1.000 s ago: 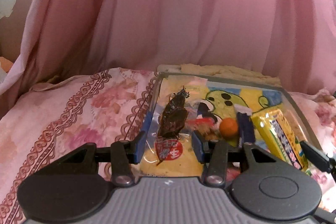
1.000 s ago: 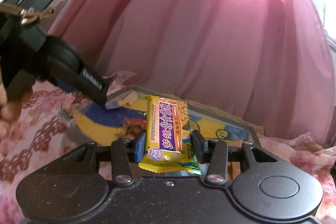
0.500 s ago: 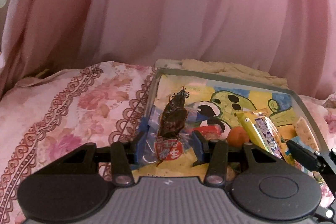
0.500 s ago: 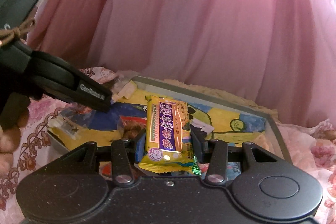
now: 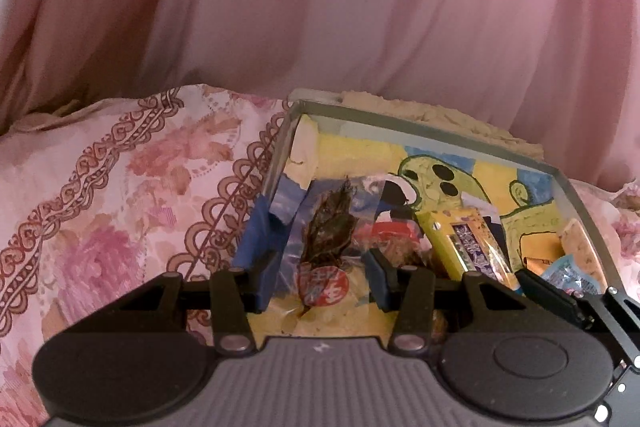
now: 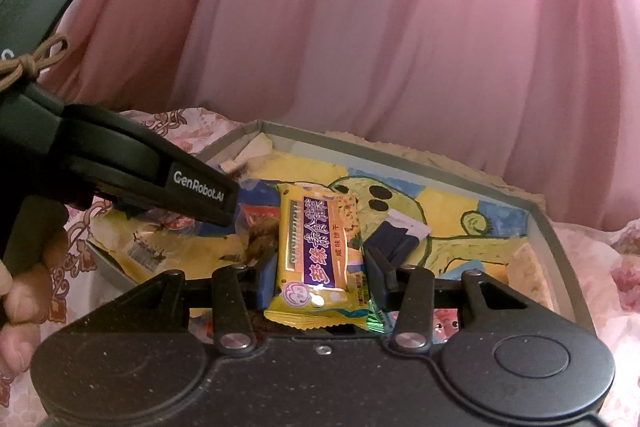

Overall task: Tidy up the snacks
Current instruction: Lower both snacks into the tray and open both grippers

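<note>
A grey tray with a yellow, blue and green cartoon liner lies on floral bedding. My left gripper is low over the tray's left part, shut on a clear packet holding a dark dried snack with a red round label. My right gripper is shut on a yellow biscuit packet with a purple label, held upright over the tray. That yellow packet also shows at right in the left wrist view. A hand holds the left gripper's black body.
A red packet, a blue-white wrapped sweet and a pale cracker lie in the tray. Green foil shows under the right fingers. A pink curtain hangs behind. Floral bedding spreads to the left.
Both grippers have moved forward and lower over the tray, still holding their packets. The small orange round item seen earlier beside the left fingers is now out of sight.
</note>
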### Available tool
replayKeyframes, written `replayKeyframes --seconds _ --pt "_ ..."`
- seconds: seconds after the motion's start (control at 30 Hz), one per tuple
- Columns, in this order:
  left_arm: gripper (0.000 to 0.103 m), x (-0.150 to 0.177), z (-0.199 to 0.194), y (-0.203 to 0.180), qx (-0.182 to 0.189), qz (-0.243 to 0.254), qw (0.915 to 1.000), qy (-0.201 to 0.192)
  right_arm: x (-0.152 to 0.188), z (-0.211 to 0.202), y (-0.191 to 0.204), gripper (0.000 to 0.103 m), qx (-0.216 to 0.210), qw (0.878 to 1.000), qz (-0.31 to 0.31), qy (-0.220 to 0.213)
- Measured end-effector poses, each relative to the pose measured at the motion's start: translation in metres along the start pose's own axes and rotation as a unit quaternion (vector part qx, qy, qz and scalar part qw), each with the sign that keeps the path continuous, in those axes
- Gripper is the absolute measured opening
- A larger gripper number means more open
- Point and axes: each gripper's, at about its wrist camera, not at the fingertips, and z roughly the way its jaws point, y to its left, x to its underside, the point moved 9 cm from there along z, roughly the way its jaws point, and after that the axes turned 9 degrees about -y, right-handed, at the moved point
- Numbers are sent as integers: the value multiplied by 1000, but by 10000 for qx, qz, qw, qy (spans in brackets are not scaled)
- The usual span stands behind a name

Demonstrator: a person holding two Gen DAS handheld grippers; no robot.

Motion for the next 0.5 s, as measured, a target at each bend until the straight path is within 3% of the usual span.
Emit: replayKeyframes --seconds 0.27,0.5 --pt "55 0 -1 1 0 -134 9998 157 -3 3 0 52 -19 10000 46 -13" --pt "73 -6 -13 3 120 -459 9987 159 -15 -7 -2 68 5 9998 57 -189"
